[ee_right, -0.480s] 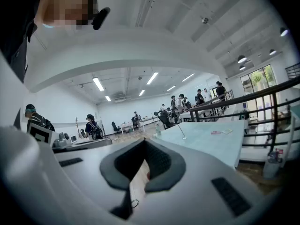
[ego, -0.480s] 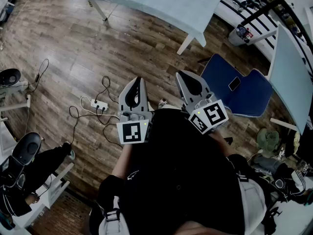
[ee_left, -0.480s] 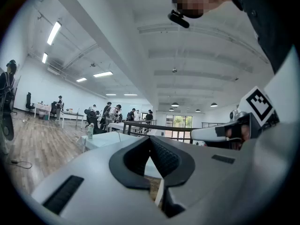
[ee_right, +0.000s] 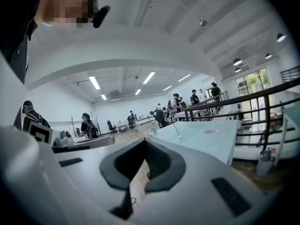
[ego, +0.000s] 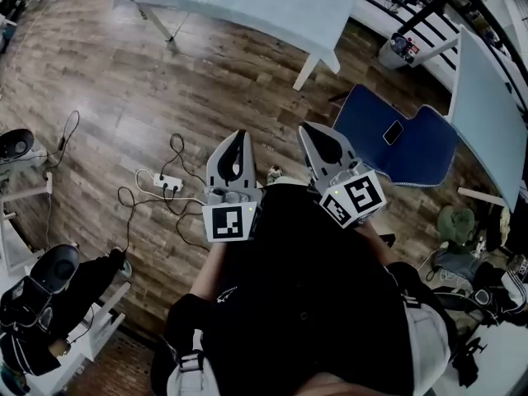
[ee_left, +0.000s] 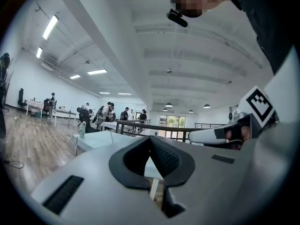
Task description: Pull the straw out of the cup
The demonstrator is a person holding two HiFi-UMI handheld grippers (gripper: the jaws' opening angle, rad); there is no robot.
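Left hand-held gripper (ego: pixel 238 136) and right hand-held gripper (ego: pixel 308 129) closed; wood floor (ego: pixel 107 81); pale table (ego: pixel 256 2).

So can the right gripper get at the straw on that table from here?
Probably not yet. The right gripper is held close to the person's body, jaws shut; the straw stands far off on the table, across wood floor. Nothing seems to block the way, but the person must step closer.

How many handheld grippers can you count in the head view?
2. The left gripper is held out over the wooden floor at centre-left; the right gripper is just to its right, nearer the blue chair. None appear hidden.
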